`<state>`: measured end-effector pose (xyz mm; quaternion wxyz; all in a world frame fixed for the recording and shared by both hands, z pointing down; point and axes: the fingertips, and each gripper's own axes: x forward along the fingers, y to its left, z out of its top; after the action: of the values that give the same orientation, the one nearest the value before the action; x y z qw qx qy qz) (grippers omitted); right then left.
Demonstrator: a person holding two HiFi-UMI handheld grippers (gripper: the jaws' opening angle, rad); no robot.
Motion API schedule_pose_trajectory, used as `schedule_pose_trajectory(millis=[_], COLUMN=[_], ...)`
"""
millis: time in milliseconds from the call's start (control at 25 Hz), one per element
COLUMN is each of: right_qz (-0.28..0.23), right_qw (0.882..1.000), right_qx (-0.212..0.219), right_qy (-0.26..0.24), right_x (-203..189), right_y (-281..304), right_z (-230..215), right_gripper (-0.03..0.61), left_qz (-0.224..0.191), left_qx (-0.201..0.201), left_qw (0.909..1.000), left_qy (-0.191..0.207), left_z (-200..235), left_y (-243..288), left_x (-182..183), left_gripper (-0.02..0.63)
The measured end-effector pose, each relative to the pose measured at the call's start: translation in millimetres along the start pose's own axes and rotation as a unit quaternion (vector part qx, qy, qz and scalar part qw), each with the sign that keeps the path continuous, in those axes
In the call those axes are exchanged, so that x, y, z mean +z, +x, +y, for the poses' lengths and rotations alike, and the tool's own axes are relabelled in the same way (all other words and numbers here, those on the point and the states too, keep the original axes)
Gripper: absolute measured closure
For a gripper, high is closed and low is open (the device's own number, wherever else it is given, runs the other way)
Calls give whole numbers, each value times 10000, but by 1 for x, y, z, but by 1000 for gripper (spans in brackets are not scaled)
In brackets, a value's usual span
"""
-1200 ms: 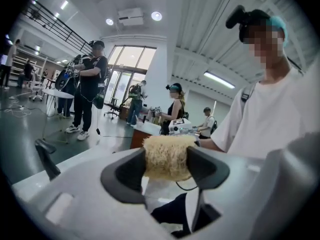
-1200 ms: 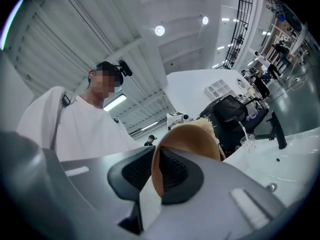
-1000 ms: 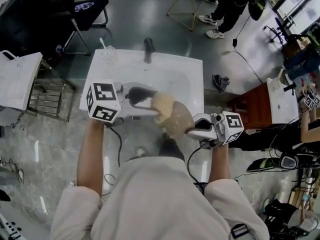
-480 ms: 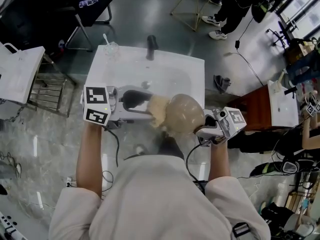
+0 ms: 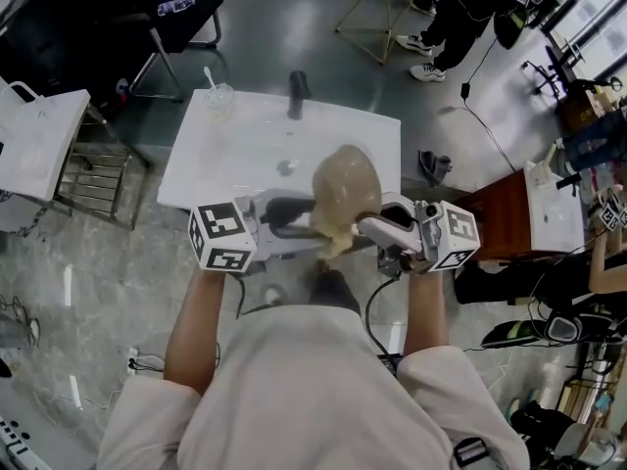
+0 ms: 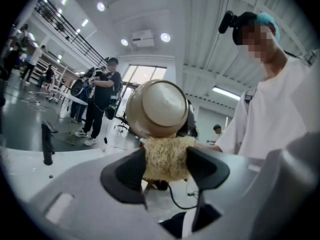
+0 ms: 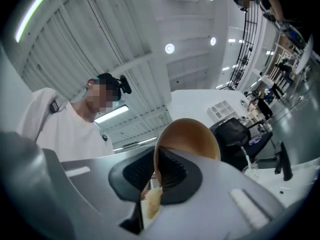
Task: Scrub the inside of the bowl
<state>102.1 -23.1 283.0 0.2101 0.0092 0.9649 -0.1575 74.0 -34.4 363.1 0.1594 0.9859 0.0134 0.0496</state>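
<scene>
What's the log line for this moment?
left gripper: shut on scrubber | right gripper: jaws just closed further on bowl rim | bowl held over sink

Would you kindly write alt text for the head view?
From above, a person at a white sink holds a tan bowl in the right gripper, whose jaws have just closed further on its rim; the left gripper grips a scrubber at the bowl's near edge.

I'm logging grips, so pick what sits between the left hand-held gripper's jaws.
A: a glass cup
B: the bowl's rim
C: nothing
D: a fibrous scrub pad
D: in the left gripper view the left hand-held gripper clamps the yellowish scrub pad between its two dark pads, while the bowl shows above the pad, outside those jaws.
</scene>
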Motion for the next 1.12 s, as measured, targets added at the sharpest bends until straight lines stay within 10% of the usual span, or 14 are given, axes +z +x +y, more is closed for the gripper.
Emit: schedule_pose_trajectory(millis=[360, 1120], right_qz=[-64, 1867], right_qw=[9801, 9534], right_qx=[-1969, -2135], right_qy=[-227, -1026], right_x=[-4, -75], right_y=[-6, 9], right_z=[-63, -63], right_gripper=[563, 561], left_qz=[-613, -273], left_qx=[1163, 2302], left_qw=[9913, 9665], left_qy=[74, 1100], left_z=[17, 51], left_y=[-16, -48], left_x=[12, 64], left_gripper=[356, 356])
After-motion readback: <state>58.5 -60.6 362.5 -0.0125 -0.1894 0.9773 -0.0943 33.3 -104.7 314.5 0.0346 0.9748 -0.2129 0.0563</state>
